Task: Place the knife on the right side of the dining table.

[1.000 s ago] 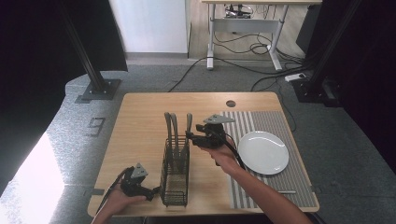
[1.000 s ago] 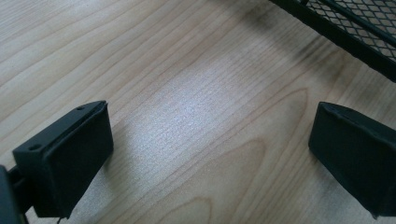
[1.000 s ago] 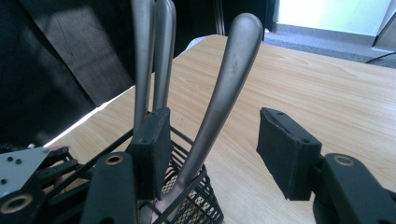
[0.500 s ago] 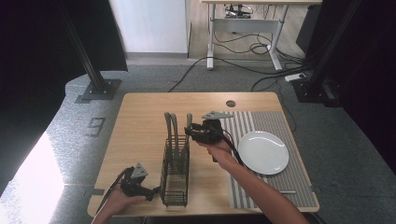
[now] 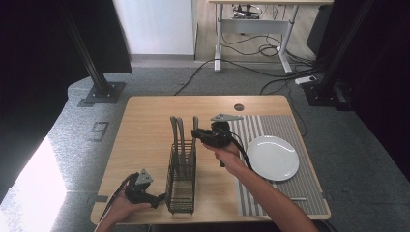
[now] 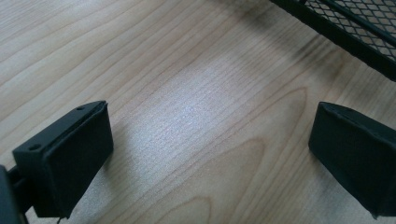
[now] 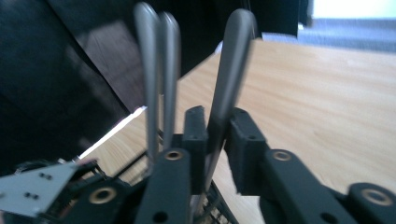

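At the far end of the black mesh caddy (image 5: 181, 176), my right gripper (image 7: 218, 135) has just closed its jaws and now clamps the grey utensil handle (image 7: 231, 70) standing upright there; a second ago they stood apart. My left gripper (image 6: 210, 158) remains unmoved, jaws apart over the table (image 6: 187, 93).

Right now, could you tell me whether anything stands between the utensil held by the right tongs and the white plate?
Nothing visible does. The right tongs have just closed on one utensil handle above the mesh caddy; only bare striped mat lies before the plate.
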A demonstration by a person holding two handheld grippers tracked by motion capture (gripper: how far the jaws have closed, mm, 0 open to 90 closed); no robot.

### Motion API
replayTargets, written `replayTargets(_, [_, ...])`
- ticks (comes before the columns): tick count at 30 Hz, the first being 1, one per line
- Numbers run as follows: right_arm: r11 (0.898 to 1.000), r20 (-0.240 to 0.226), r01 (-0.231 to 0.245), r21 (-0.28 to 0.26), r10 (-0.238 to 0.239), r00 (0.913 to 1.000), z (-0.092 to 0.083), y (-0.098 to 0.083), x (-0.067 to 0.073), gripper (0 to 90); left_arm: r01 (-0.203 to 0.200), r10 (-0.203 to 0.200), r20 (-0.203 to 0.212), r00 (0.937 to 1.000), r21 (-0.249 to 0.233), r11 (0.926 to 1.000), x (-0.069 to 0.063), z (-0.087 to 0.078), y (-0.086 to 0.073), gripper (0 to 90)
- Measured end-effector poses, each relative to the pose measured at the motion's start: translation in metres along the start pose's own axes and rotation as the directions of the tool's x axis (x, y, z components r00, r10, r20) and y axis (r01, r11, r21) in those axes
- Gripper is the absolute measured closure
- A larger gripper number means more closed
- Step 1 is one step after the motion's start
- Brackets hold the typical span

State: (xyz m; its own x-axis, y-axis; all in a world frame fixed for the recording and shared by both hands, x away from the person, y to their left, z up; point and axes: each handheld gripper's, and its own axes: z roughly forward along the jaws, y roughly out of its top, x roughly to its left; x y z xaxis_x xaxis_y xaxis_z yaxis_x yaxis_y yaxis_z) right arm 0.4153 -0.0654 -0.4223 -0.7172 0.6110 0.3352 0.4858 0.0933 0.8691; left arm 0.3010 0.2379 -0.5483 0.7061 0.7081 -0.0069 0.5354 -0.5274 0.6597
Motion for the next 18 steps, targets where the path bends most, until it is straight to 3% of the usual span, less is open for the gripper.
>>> replayTargets(3, [0.999,-0.019,0.024,-0.024,-0.025,0.9995,-0.007,0.006,0.007,81.7,-0.001,0.001,0.000,1.0000,0.001,1.0000,0.000,0.000,0.000,0.0])
replayTargets(10, [0.996,-0.012,0.074,-0.052,-0.075,0.9971,-0.020,0.012,0.015,82.8,0.000,0.000,0.000,1.0000,0.000,1.0000,0.000,0.000,0.000,0.0])
replayTargets(13, [0.993,-0.029,0.062,-0.103,-0.066,0.9974,-0.035,0.021,0.017,82.8,0.000,0.000,0.000,1.0000,0.000,1.0000,0.000,0.000,0.000,0.0])
replayTargets(16, [0.991,-0.032,0.062,-0.115,-0.066,0.9973,-0.039,0.024,0.017,82.9,0.000,0.000,0.000,1.0000,0.000,1.0000,0.000,0.000,0.000,0.0])
replayTargets(18, [0.986,-0.035,0.062,-0.157,-0.068,0.9971,-0.054,0.031,0.018,83.1,0.000,0.000,0.000,1.0000,0.000,1.0000,0.000,0.000,0.000,0.0])
